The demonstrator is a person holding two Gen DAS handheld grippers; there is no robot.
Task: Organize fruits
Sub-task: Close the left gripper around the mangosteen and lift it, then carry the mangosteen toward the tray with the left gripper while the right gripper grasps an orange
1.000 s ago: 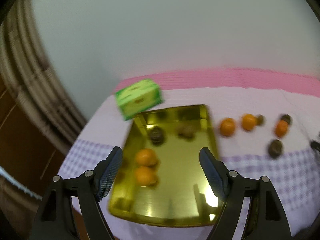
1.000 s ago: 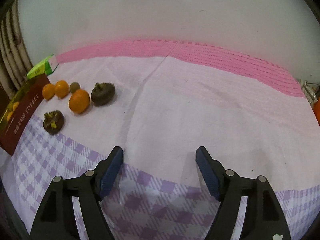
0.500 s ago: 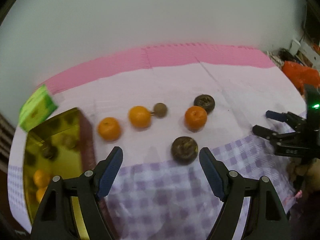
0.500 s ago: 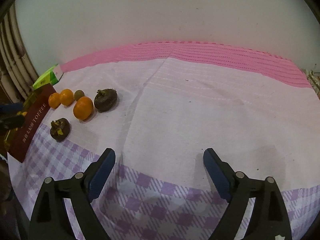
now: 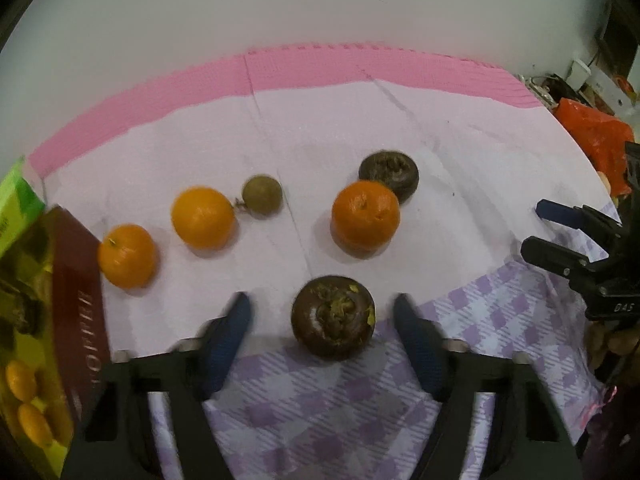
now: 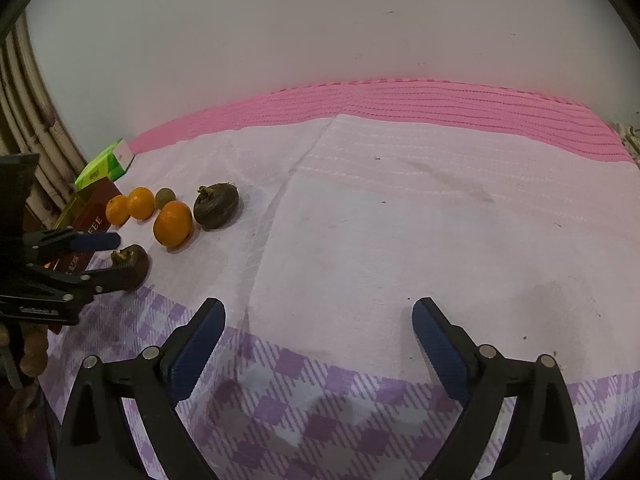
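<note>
My left gripper (image 5: 322, 306) is open with a dark mangosteen (image 5: 333, 317) lying between its fingertips on the cloth. Beyond it lie an orange (image 5: 365, 215), a second mangosteen (image 5: 389, 174), a small brown fruit (image 5: 262, 194) and two more oranges (image 5: 203, 217) (image 5: 127, 255). A gold tray (image 5: 28, 360) at the left holds oranges (image 5: 22, 380). My right gripper (image 6: 318, 312) is open and empty over bare cloth. In the right wrist view the left gripper (image 6: 114, 256) straddles the mangosteen (image 6: 132, 258).
A green carton (image 5: 16, 208) stands behind the tray. The tray's red side wall (image 5: 80, 300) is close to my left finger. An orange bag (image 5: 596, 136) and clutter lie at the far right. A pink mat (image 6: 400, 100) runs along the wall.
My left gripper has swung right from the tray, moved forward and come down around the near mangosteen. My right gripper has drawn back slightly and stays open.
</note>
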